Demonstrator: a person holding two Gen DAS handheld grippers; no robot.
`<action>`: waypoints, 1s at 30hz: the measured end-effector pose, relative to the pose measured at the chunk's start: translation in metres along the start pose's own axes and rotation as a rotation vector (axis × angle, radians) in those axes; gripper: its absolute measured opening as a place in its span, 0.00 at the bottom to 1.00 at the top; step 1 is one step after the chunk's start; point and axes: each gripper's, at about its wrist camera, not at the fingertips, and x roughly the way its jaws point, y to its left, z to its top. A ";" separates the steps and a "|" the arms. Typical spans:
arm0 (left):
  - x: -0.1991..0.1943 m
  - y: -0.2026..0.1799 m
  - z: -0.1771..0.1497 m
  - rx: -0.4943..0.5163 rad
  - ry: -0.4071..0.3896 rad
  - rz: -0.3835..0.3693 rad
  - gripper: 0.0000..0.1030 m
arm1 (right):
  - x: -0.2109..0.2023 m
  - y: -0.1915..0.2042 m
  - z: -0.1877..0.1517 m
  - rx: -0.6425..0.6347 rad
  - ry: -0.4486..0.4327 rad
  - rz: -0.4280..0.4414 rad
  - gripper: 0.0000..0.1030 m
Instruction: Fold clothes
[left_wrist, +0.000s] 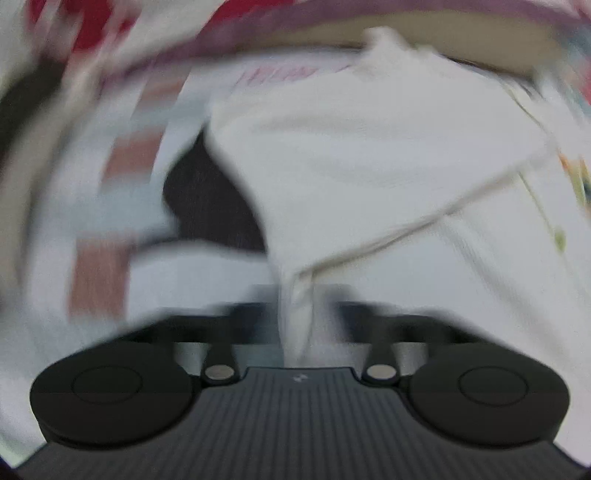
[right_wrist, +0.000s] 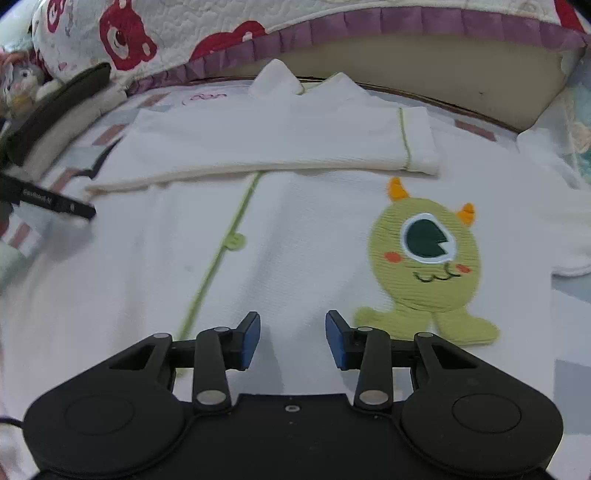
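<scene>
The white knitted child's garment with green piping (right_wrist: 280, 236) lies flat on a bed covered by a pale sheet with pink and grey blocks (right_wrist: 110, 133). One long sleeve (right_wrist: 280, 147) is folded across the chest, its cuff end pointing toward the garment's left edge in the right wrist view. A green round button (right_wrist: 235, 240) sits on the piping line that runs down the front. A green one-eyed monster patch with orange horns (right_wrist: 424, 266) is sewn on the panel to the right of that line.

The right gripper (right_wrist: 292, 339) hovers low over the garment's lower front, between the piping line and the patch. Its jaws stand apart, and the blue pads (right_wrist: 251, 343) hold nothing between them.

The left gripper (left_wrist: 297, 332) is seen in a heavily blurred view. A bunched fold of the white fabric (left_wrist: 295, 310) runs straight down into the gap between its fingers, and the jaws are closed on that fabric. In the right wrist view, part of this tool shows as a black bar at the garment's left edge (right_wrist: 55, 203).

Beyond the garment lie a white quilted cover with red bear prints and a purple frill (right_wrist: 229, 40) and a beige mattress edge (right_wrist: 424, 70). A grey plush toy (right_wrist: 22, 85) sits at far left.
</scene>
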 end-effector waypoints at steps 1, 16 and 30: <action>-0.001 -0.003 0.000 0.019 -0.015 0.018 0.03 | 0.000 -0.003 -0.001 0.000 -0.005 0.001 0.44; 0.005 -0.007 -0.006 0.023 0.025 0.200 0.05 | -0.010 0.012 -0.031 -0.088 0.015 0.070 0.58; -0.062 -0.090 0.025 0.119 -0.065 0.106 0.58 | -0.068 -0.006 -0.060 -0.105 0.030 0.272 0.59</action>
